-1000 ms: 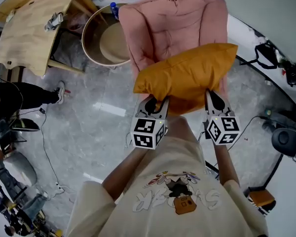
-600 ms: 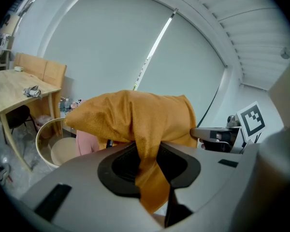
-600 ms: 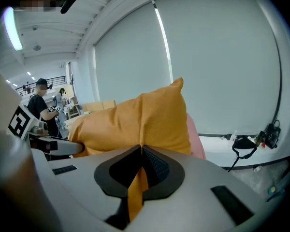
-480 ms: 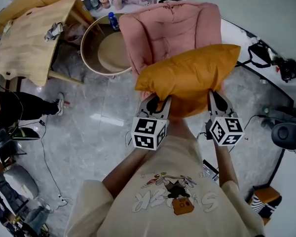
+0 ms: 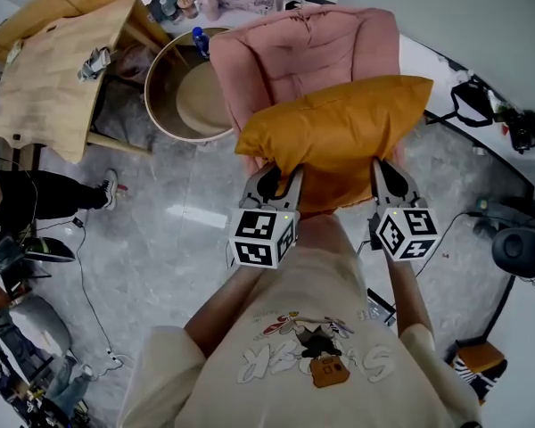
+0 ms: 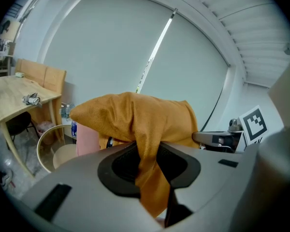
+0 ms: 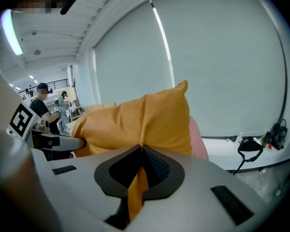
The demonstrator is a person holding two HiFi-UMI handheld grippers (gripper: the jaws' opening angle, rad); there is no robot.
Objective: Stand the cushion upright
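Observation:
An orange cushion [image 5: 334, 136] hangs in the air in front of a pink padded chair [image 5: 303, 47], held by its near edge with its long side across. My left gripper [image 5: 280, 173] is shut on the cushion's left part, and a fold of orange fabric [image 6: 147, 168] is pinched between its jaws. My right gripper [image 5: 385, 168] is shut on the right part, with a thin strip of the cushion [image 7: 137, 190] caught between its pads. The chair's seat under the cushion is hidden.
A round wooden side table [image 5: 185, 87] stands left of the chair, with a blue bottle [image 5: 198, 38] at its rim. A light wooden desk [image 5: 58, 56] is further left. Cables and black gear [image 5: 508, 123] lie on the floor at right. A seated person's leg [image 5: 45, 185] shows far left.
Both grippers have lifted the cushion a little and carried it slightly toward the chair back. The grips have not altered.

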